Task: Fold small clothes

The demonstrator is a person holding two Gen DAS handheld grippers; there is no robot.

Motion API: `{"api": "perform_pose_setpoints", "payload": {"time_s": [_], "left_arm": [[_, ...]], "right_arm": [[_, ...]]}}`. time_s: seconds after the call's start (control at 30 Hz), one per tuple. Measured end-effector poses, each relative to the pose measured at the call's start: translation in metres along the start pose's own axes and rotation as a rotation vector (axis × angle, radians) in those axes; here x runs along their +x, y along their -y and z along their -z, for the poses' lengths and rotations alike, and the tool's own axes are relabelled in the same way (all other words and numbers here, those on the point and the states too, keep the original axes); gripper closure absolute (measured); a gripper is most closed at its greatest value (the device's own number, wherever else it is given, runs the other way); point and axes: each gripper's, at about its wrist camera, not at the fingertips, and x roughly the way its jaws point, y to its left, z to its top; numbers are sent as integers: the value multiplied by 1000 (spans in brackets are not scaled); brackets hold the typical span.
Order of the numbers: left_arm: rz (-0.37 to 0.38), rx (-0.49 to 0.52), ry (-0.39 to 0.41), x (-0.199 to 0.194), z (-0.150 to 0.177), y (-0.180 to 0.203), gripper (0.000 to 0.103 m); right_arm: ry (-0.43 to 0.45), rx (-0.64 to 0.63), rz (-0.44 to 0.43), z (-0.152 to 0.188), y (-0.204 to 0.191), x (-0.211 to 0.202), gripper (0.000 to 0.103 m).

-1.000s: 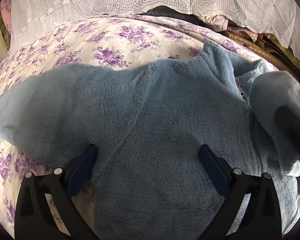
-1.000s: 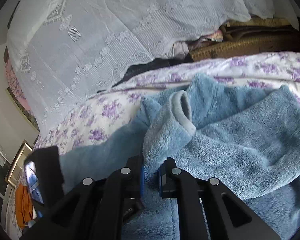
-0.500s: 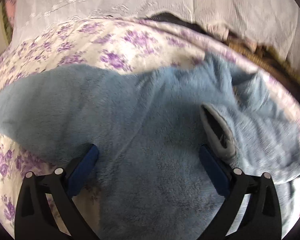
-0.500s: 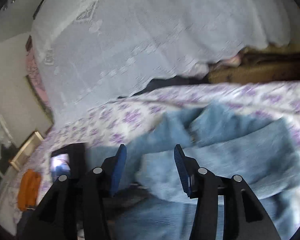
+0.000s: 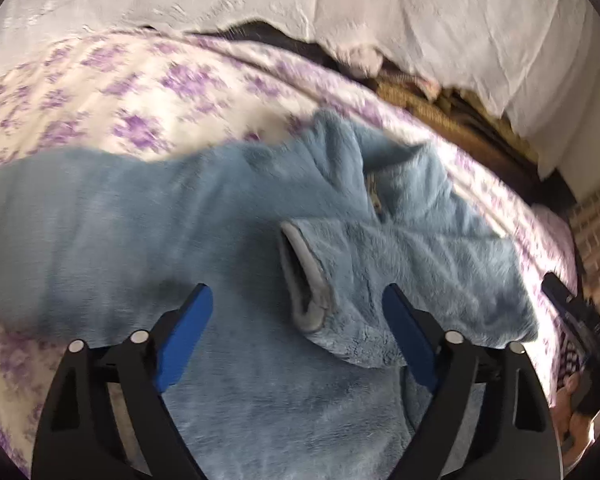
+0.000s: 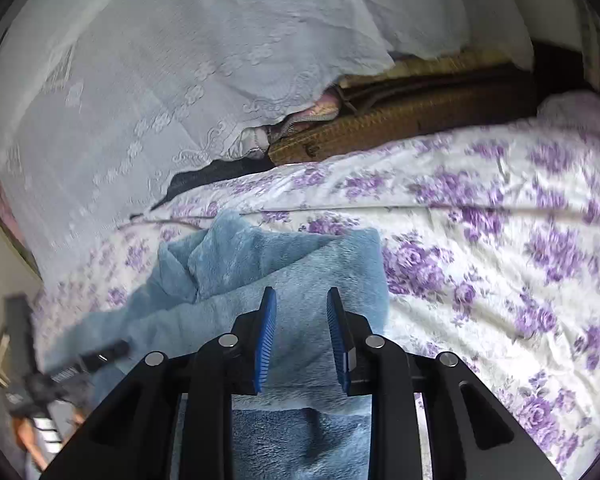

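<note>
A light blue fleece jacket (image 5: 228, 224) lies spread on the floral bedspread (image 5: 148, 96). Its right sleeve (image 5: 412, 264) is folded across the chest, the grey-trimmed cuff (image 5: 304, 276) lying near the middle. The collar and zip (image 5: 374, 196) point away from me. My left gripper (image 5: 296, 308) is open wide, hovering just above the jacket's body, holding nothing. In the right wrist view my right gripper (image 6: 300, 320) is open and empty above the folded sleeve and shoulder of the jacket (image 6: 268, 272).
A white lace cloth (image 6: 180, 80) hangs over a pile of things behind the bed. A woven brown mat or case (image 6: 400, 120) sits at the far edge. Bare floral bedspread (image 6: 500, 240) extends to the right of the jacket.
My right gripper has let go of the sleeve, opened, and drawn back to the right. The sleeve now lies folded over the chest. My left gripper stayed open over the jacket.
</note>
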Motion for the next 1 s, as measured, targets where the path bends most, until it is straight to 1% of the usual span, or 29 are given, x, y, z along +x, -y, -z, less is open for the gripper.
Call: {"api": "perform_pose_setpoints", "payload": {"time_s": [0.03, 0.07, 0.1, 0.13, 0.17, 0.2, 0.23, 0.3, 0.37, 0.4, 0.43, 0.47, 0.5, 0.53, 0.57, 0.6, 0.63, 0.67, 0.7, 0.73, 0.8, 0.83, 0.87, 0.9, 0.97, 1.0], "left_arm": [[1, 0, -30, 8, 1, 0, 29], [2, -4, -56, 16, 3, -1, 41], [-2, -2, -59, 18, 5, -2, 48], [-5, 9, -46, 18, 4, -2, 62], [10, 19, -43, 17, 4, -1, 87], [28, 23, -47, 17, 3, -2, 94], [31, 13, -39, 16, 2, -3, 94], [15, 9, -21, 14, 1, -5, 94], [-14, 15, -22, 18, 2, -5, 94], [-28, 14, -21, 19, 2, -5, 93], [-39, 23, -18, 20, 2, -5, 93], [-48, 44, -2, 20, 3, -4, 92], [-67, 61, 6, 21, 4, -3, 91], [-95, 89, 7, 24, 6, 0, 91], [-116, 107, 12, 25, 8, 3, 90], [-131, 120, 22, 24, 9, 5, 90], [-141, 130, 36, 20, 9, 7, 90], [-138, 127, 46, 15, 10, 6, 89], [-125, 117, 56, 9, 10, 5, 89], [-98, 95, 70, 2, 10, 2, 89], [-81, 71, 91, -6, 10, -2, 88], [-112, 83, 86, -3, 9, -2, 83], [-159, 106, 47, 8, 10, -1, 75], [-172, 123, 8, 19, 11, 1, 73], [-189, 141, 22, 19, 14, 2, 73], [-185, 142, 28, 16, 14, 3, 73]], "right_arm": [[-5, 20, -17, 0, 6, 1, 76], [-10, 28, -26, 0, 7, 2, 76], [-15, 35, -34, -2, 9, 5, 76], [-20, 39, -38, -4, 9, 8, 76], [-23, 42, -41, -6, 10, 10, 77], [-24, 38, -45, -11, 9, 13, 79], [-22, 29, -44, -14, 8, 15, 83], [-29, -11, -32, -21, 5, 25, 87], [-83, -19, 11, -25, 8, 47, 89], [-129, -5, 53, -22, 16, 67, 91], [-188, 23, 79, -15, 29, 90, 97], [-221, 49, 65, -9, 39, 104, 98], [-189, 111, -1, -7, 52, 103, 100], [-198, 149, -20, -10, 57, 98, 101], [-187, 159, -25, -13, 57, 89, 101], [-144, 134, -20, -14, 53, 72, 95], [-114, 100, -3, -12, 47, 58, 95], [-104, 49, 3, -8, 38, 43, 95], [-112, 20, -7, -3, 32, 36, 95], [-126, -13, -13, 4, 26, 30, 95], [-177, -100, 49, 23, 16, 32, 94], [-214, -140, 80, 33, 14, 39, 97], [-220, -162, 82, 41, 14, 44, 97], [-203, -173, 89, 43, 13, 42, 98], [-206, -173, 107, 40, 12, 37, 99], [-181, -168, 125, 41, 9, 29, 100]]}}
